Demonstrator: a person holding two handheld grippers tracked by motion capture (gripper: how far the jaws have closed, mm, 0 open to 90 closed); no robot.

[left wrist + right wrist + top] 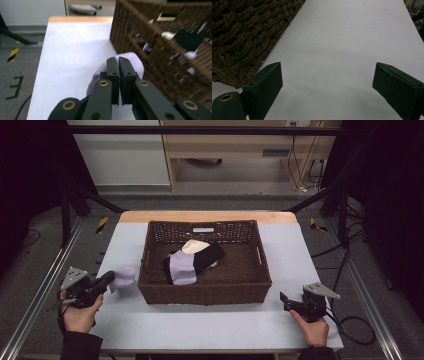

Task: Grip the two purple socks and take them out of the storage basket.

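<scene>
Landmark: one dark brown woven wicker basket, rectangular, with cut-out handles, standing mid-table on one pale grey table sheet.

Item in hand: one lilac sock, soft knit. It hangs just outside the basket's left wall, near its front corner, above the sheet. In the left gripper view the sock bulges out past both sides of the jaws.

Left gripper: clenched on the lilac sock, jaws nearly meeting over a thin fold of the fabric. It sits left of the basket.

Right gripper: released, jaws wide apart with nothing between them. It rests on the sheet off the basket's front right corner.

Inside the basket, a pile of three pieces can be made out:
- one lilac sock piece, towards the front
- one black cloth piece, behind it
- one cream cloth piece, towards the back wall

Whether more lies beneath cannot be told.

Risks, as judged:
- The grip is on a thin fold, so the sock could slip free if swung quickly.
- The loose end hangs close to the rough wicker wall and could snag, tugging the basket across the sheet.
- Set down too near the sheet's left edge, the sock could slide off the table.
</scene>
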